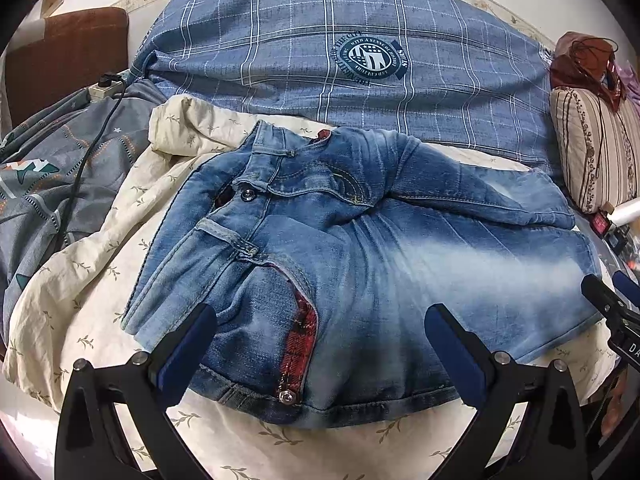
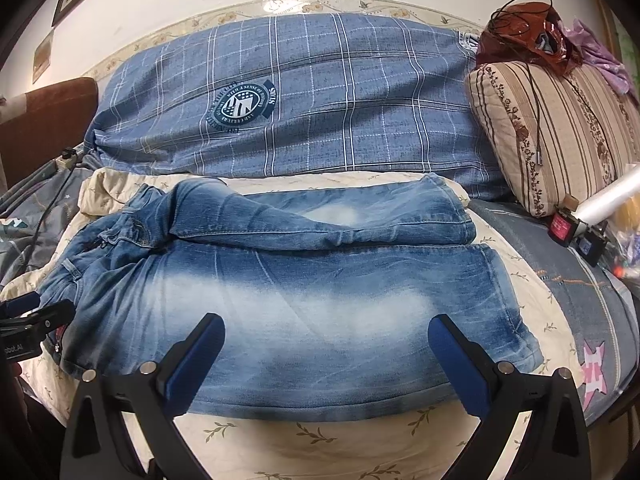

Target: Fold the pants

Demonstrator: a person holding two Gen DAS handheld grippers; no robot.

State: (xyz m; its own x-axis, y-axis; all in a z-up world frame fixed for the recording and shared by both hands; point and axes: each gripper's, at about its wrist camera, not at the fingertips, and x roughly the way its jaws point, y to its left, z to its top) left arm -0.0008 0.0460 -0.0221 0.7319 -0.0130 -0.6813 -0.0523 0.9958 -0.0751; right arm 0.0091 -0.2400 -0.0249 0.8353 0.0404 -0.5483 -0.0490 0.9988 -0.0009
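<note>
Faded blue jeans lie on a cream leaf-print sheet, waistband at the left, legs running right. The far leg is folded over and lies along the near leg. My left gripper is open above the waistband and hip pocket with red plaid lining. My right gripper is open above the near leg. Neither holds cloth. The right gripper shows at the left wrist view's right edge; the left gripper shows at the right wrist view's left edge.
A big blue plaid pillow lies behind the jeans. A striped beige cushion with a brown bag on it stands at the right. A grey patterned quilt with a power strip and black cable lies at the left. Small items sit at far right.
</note>
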